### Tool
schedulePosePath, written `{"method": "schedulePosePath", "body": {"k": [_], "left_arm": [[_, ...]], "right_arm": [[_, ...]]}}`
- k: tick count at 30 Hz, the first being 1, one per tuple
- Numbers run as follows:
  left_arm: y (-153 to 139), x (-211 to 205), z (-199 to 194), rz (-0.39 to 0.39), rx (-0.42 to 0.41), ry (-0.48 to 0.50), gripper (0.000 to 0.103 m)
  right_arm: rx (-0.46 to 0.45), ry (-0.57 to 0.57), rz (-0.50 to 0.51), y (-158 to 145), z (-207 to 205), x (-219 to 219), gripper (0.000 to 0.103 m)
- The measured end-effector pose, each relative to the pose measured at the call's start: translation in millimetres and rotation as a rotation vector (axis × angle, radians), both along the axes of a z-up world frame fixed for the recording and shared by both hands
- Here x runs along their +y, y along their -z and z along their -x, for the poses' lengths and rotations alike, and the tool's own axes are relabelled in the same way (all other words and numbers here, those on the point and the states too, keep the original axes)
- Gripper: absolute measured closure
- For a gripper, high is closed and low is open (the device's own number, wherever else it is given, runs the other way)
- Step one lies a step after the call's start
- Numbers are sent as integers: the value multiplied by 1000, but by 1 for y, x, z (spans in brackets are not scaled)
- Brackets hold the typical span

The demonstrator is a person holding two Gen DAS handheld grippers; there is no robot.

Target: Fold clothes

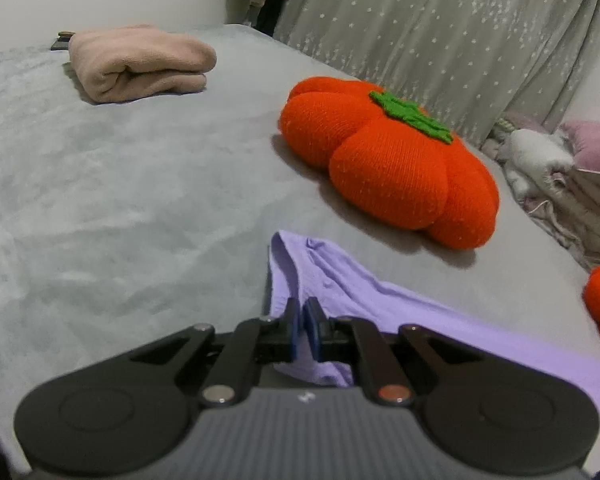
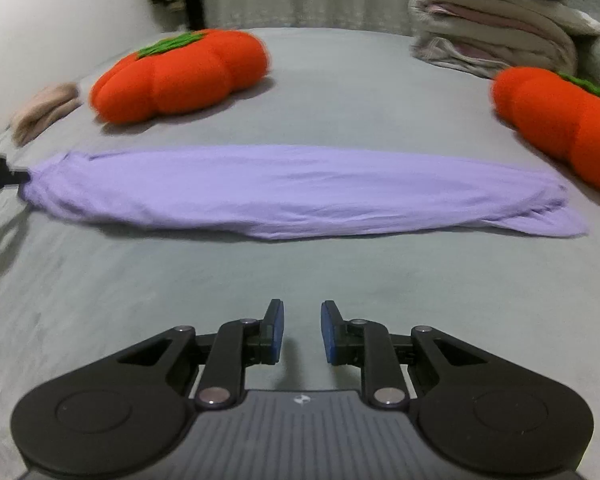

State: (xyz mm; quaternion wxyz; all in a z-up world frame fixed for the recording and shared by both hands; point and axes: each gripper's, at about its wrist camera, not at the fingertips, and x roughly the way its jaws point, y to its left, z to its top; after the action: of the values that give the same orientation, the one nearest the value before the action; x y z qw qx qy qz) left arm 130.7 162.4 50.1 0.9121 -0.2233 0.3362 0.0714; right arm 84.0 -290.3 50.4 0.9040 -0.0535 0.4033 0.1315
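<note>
Lilac garment point(image 2: 300, 190) (edge pinched), left hand-held gripper point(image 1: 302, 312)

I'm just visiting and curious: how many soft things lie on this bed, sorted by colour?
Orange pumpkin cushions: 2
Purple garment, stretched out long, one end pinched in the left gripper: 1
Pink folded garment: 1
Pile of white and pink bedding, pieces uncountable: 1
Total: 5

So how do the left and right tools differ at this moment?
The left tool is shut on one end of the purple garment; the right tool is open and empty. The left touches the cloth; the right sits apart, facing its long side. Both have blue pads.
</note>
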Motion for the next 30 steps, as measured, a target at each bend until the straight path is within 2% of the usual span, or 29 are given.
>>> {"method": "schedulePosePath", "body": {"k": [4,11,13,15,19,22,27,30], "left_arm": [[4,14,2,64,0,19,97],[11,15,4,60,29,69,96],[10,21,6,79,36,49,93],[7,29,7,108,37,10,77],[4,44,9,193,17,-42,74],[7,51,11,252,21,-91,74],[9,70,10,320,21,-147,74],[13,83,7,358,32,-173,74]], "right_arm": [[-33,-83,7,4,6,20,83],[-85,-203,67,14,22,51,83],[-91,-224,77,16,24,60,81],[-102,-238,85,18,28,69,73],[-118,-268,92,19,31,96,73],[-116,-276,42,11,19,124,73],[-84,-295,-86,-22,-29,194,73],[-58,-350,-82,-33,-51,249,72]]}}
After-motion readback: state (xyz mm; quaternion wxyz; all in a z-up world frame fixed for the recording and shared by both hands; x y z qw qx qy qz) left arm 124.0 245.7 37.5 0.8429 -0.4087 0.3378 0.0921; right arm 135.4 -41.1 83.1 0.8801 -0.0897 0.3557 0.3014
